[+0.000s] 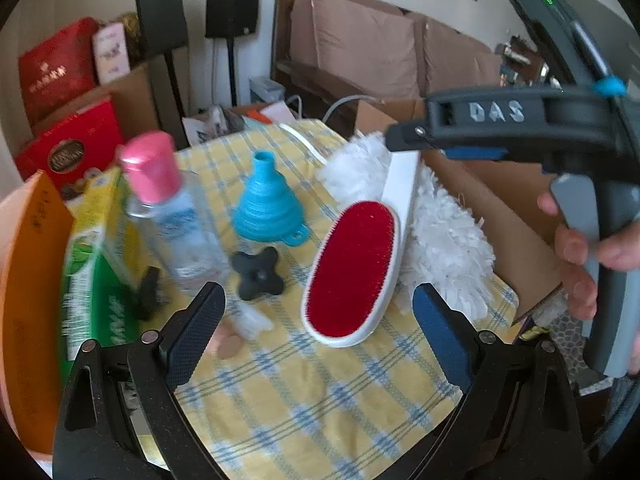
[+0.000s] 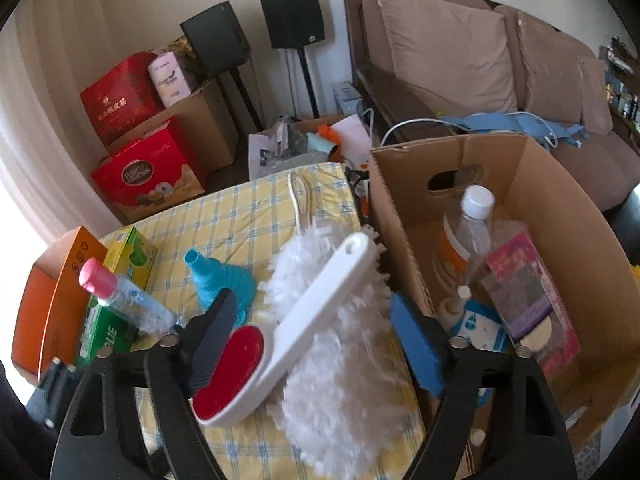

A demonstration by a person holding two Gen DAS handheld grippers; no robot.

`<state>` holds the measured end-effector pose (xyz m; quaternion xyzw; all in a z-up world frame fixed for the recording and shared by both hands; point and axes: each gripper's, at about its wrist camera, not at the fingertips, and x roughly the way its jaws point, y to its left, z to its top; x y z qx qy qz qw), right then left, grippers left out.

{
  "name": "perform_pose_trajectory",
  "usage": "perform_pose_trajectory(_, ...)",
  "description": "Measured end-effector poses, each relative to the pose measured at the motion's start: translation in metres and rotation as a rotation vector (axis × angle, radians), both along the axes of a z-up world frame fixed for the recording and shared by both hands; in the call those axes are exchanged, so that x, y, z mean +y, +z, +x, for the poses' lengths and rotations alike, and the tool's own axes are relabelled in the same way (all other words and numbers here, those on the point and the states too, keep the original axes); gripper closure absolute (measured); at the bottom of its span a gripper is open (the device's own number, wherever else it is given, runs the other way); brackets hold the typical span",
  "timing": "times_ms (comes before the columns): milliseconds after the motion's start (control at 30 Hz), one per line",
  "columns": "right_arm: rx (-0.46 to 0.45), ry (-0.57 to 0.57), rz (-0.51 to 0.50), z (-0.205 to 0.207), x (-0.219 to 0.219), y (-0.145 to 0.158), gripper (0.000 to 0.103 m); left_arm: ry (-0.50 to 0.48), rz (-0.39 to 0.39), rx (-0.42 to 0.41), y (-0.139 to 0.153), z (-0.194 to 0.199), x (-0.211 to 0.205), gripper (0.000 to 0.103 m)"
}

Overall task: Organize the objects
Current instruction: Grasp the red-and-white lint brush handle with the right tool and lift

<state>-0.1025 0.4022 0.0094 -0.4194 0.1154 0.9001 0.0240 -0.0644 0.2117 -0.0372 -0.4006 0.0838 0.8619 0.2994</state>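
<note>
The cardboard box (image 2: 532, 184) holds a clear bottle (image 2: 472, 224), a pink packet (image 2: 528, 300) and small jars. At its nine o'clock, the lint brush (image 2: 280, 340), white with a red pad, lies across the duster (image 2: 340, 360) on the checked cloth (image 2: 240, 216). The right gripper (image 2: 312, 344) straddles the handle, jaws apart, pads not pressing. The left gripper (image 1: 320, 332) is wide, empty.

You had soft daylight from the left of both views; in the right wrist view the pale curtain (image 2: 28, 132) was washed out almost white. Shadows on the yellow checked cloth (image 1: 320, 392) were faint. Both pictures bowed strongly at the edges, with black corners. Motion blur smeared the clear bottle with the pink cap (image 1: 168, 208) and the green and yellow carton (image 1: 96, 272) in your left view; the fluffy white duster (image 2: 340, 352) looked soft in your right.
</note>
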Motion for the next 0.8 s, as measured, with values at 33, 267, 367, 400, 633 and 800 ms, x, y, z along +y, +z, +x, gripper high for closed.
perform_pose_trajectory(33,-0.017,0.01,-0.01,-0.005,0.001,-0.002,0.037,-0.003,0.002,-0.01,-0.002,-0.002,0.002,0.009)
perform_pose_trajectory(267,-0.113,0.031,-0.019,-0.02,-0.001,-0.02,0.052,-0.021,0.02,-0.081,-0.019,-0.014,0.014,0.009)
perform_pose_trajectory(367,-0.127,0.026,-0.031,-0.017,0.0,-0.024,0.052,-0.029,0.013,-0.103,-0.026,-0.016,0.017,0.013)
perform_pose_trajectory(400,-0.13,0.027,-0.032,-0.017,0.0,-0.025,0.052,-0.034,0.013,-0.111,-0.029,-0.016,0.02,0.015)
perform_pose_trajectory(633,-0.15,0.037,-0.02,-0.018,-0.005,-0.036,0.053,-0.073,0.007,-0.151,-0.04,-0.017,0.033,0.037)
perform_pose_trajectory(800,-0.143,0.04,-0.005,-0.019,-0.009,-0.035,0.056,-0.072,0.007,-0.163,-0.045,-0.017,0.034,0.042)
